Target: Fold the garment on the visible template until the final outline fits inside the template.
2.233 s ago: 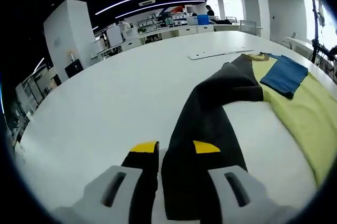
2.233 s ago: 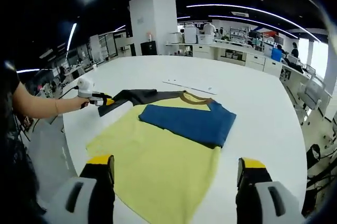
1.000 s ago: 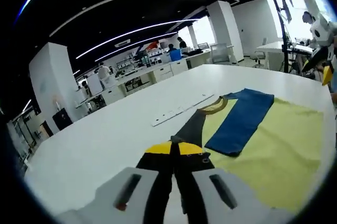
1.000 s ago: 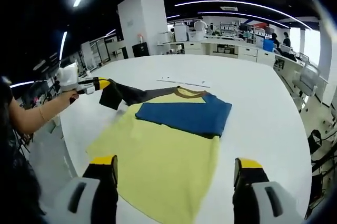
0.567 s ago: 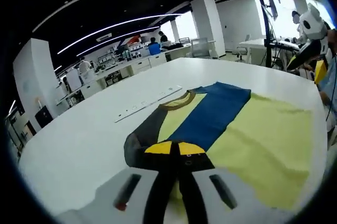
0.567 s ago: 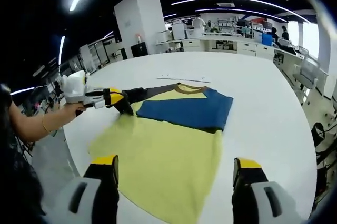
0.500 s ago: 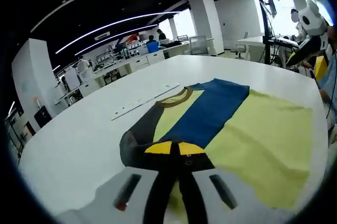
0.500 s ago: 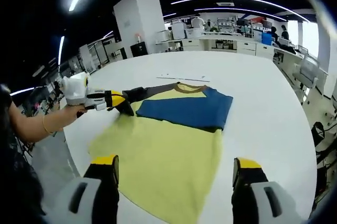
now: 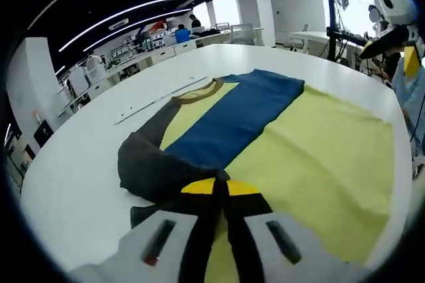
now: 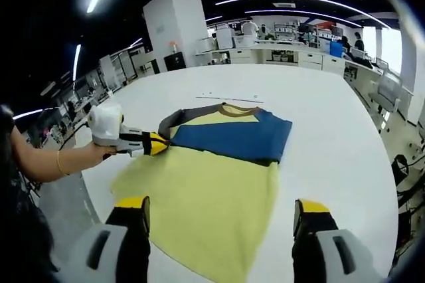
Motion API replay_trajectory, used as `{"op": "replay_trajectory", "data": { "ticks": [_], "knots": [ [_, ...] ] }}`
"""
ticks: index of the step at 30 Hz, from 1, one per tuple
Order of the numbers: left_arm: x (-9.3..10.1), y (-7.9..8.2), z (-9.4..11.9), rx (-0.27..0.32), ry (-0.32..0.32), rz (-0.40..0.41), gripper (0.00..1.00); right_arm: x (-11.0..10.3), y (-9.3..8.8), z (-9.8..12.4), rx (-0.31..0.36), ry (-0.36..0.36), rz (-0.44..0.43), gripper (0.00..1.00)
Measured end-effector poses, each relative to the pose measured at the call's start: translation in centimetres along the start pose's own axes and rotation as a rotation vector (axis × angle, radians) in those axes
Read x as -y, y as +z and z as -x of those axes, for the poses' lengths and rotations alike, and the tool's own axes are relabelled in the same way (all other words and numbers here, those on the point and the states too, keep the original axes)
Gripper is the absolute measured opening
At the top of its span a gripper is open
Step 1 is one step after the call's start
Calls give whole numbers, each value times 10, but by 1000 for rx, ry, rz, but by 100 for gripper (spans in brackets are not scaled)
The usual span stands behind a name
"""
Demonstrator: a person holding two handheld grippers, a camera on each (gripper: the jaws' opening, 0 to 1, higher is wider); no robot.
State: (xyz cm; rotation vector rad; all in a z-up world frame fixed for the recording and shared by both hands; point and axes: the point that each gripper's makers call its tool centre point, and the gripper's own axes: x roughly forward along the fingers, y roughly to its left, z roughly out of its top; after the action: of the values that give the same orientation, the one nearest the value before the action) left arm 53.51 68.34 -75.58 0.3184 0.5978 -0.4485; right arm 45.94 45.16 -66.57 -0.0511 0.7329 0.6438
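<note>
A yellow shirt lies flat on the white table, brown collar at the far end. Its blue sleeve is folded across the chest. My left gripper is shut on the cuff of the dark grey sleeve and holds it low over the yellow body, beside the blue sleeve. In the right gripper view a hand holds that left gripper at the shirt's left edge, with the grey sleeve bent back behind it. My right gripper is open above the shirt's hem, holding nothing.
A thin white strip lies on the table beyond the collar. A person's forearm reaches in from the left, near the table edge. Desks, pillars and several people stand far behind.
My left gripper has carried the grey sleeve inward and down, from beside the shirt onto the yellow body next to the blue sleeve. The right gripper has stayed open and still.
</note>
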Motion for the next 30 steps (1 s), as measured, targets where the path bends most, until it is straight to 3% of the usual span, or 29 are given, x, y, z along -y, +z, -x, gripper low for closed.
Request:
{"op": "replay_trajectory", "data": {
  "ticks": [4,7,14,19,24,26,30],
  "knots": [
    [7,-9,-3,-21,-20,7,9,1,-1,1,-2,-2,-1,90],
    [12,-6,-1,-9,-43,14,15,2,0,1,0,-3,0,90],
    [14,20,17,109,-54,-8,37,1,4,1,12,1,6,90],
    [2,30,36,153,-43,22,49,-2,4,2,16,4,14,90],
    [-21,22,52,145,-9,107,60,-5,6,5,23,9,60,94],
    [-32,24,58,188,9,156,66,-7,6,5,24,10,74,95],
    [-53,10,65,178,48,239,70,-10,8,6,36,21,84,98]
  ]
}}
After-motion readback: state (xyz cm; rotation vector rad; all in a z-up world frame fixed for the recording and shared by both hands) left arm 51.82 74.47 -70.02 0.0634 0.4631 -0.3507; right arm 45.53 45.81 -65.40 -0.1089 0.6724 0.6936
